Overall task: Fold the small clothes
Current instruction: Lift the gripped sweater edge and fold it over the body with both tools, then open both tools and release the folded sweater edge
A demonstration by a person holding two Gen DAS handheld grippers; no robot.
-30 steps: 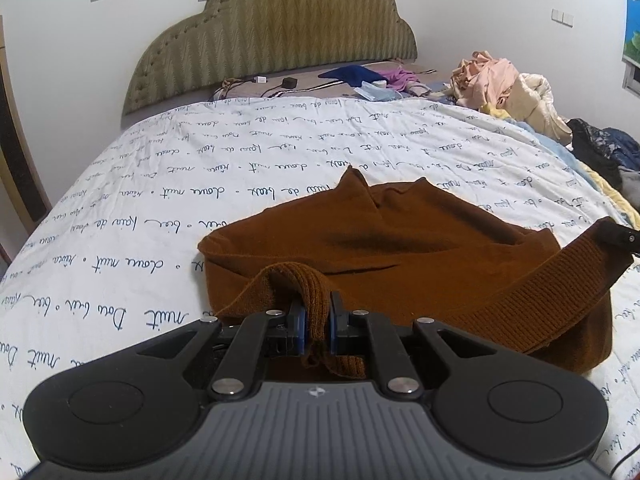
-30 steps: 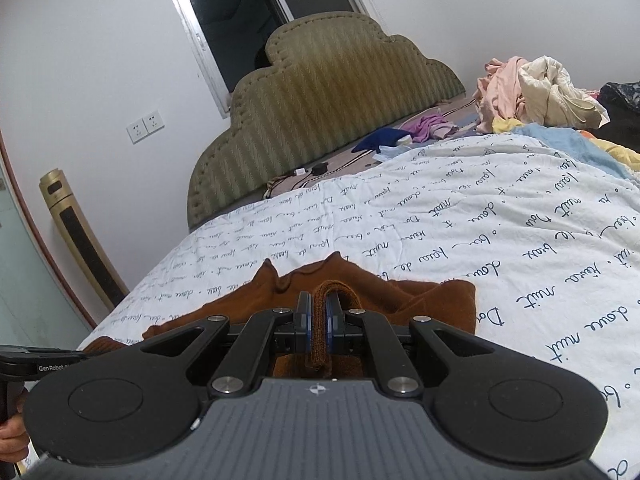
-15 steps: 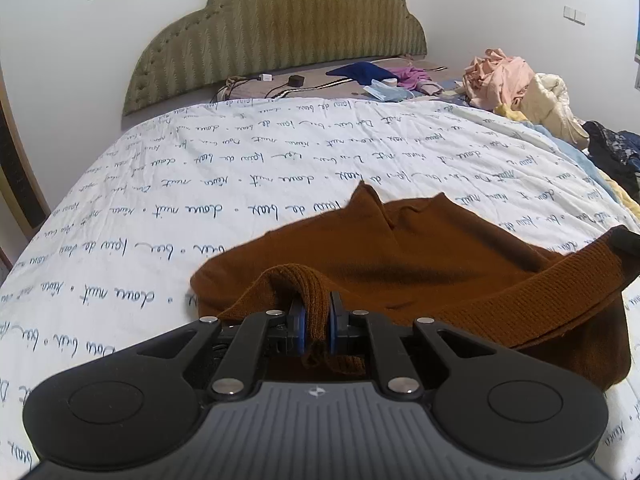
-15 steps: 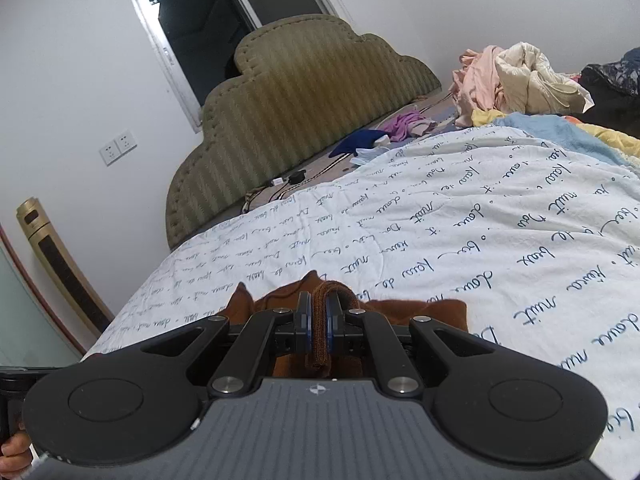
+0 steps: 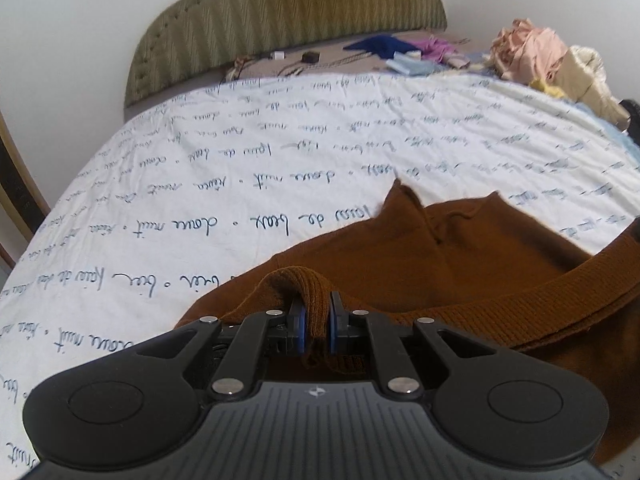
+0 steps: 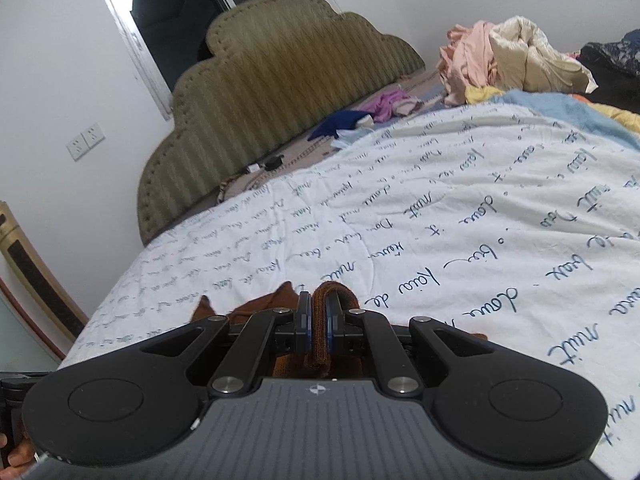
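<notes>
Folding is in progress: the brown knitted garment point(image 5: 460, 264) lies on the white bedsheet with blue handwriting point(image 5: 240, 184), and its ribbed hem is lifted from the near side. The left gripper point(image 5: 315, 326) is clenched on one corner of this hem, with the knit bunched between its blue pads, and the right gripper point(image 6: 318, 322) is clenched on the other corner in the same way. In the left wrist view the hem band stretches as a raised strip toward the right edge, so the cloth between the two grips looks taut. I judge that the step in hand is carrying the bottom edge over the body toward the collar end. The next move calls for both hands to travel together, keep the hem straight, and lay it down evenly before letting go. No basket or box is visible; unfolded clothes point(image 6: 516, 60) only sit in a loose pile at the far right, near the padded headboard point(image 6: 280, 96).
</notes>
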